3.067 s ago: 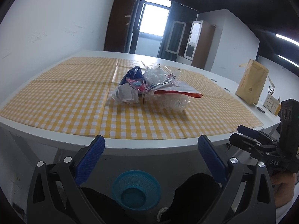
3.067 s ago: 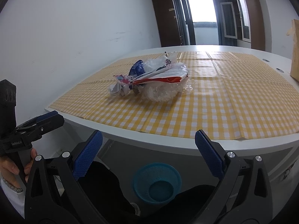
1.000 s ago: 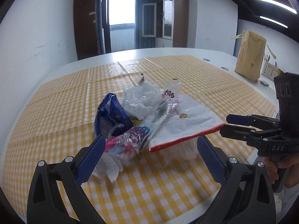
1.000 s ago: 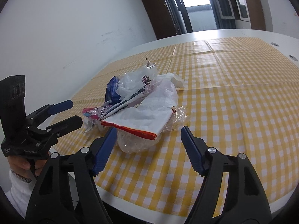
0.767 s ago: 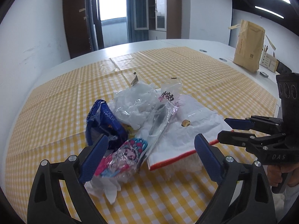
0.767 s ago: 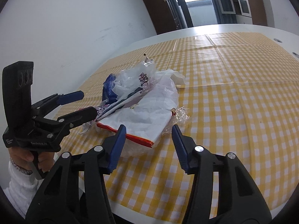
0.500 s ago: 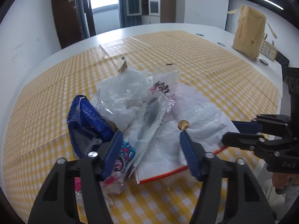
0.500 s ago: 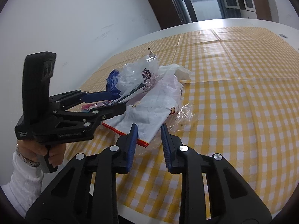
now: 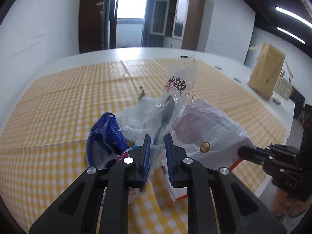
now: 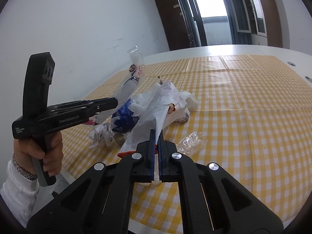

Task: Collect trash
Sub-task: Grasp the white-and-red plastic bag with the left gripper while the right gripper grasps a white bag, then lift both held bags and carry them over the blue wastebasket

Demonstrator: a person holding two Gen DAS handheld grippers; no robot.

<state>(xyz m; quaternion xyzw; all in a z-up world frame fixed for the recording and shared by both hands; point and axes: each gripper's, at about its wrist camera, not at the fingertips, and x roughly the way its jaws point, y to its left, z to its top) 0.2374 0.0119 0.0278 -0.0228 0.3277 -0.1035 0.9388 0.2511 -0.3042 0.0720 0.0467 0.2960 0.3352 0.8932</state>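
A yellow-and-white checked cloth [image 9: 58,105] is spread over the white counter [image 10: 195,51]. A clear plastic wrapper [image 9: 175,89] is printed in black and pink; a crumpled blue packet [image 9: 105,134] and a red-edged white bag [image 10: 148,124] are seen.

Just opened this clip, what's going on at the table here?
A person is clearing a pile of trash off a yellow checked tablecloth with a handheld gripper in each hand. The left gripper is closing on a clear printed plastic wrapper, which stands up between its jaws. The right gripper is shut on the edge of a white red-trimmed plastic bag. A blue wrapper and crumpled paper lie in the pile.
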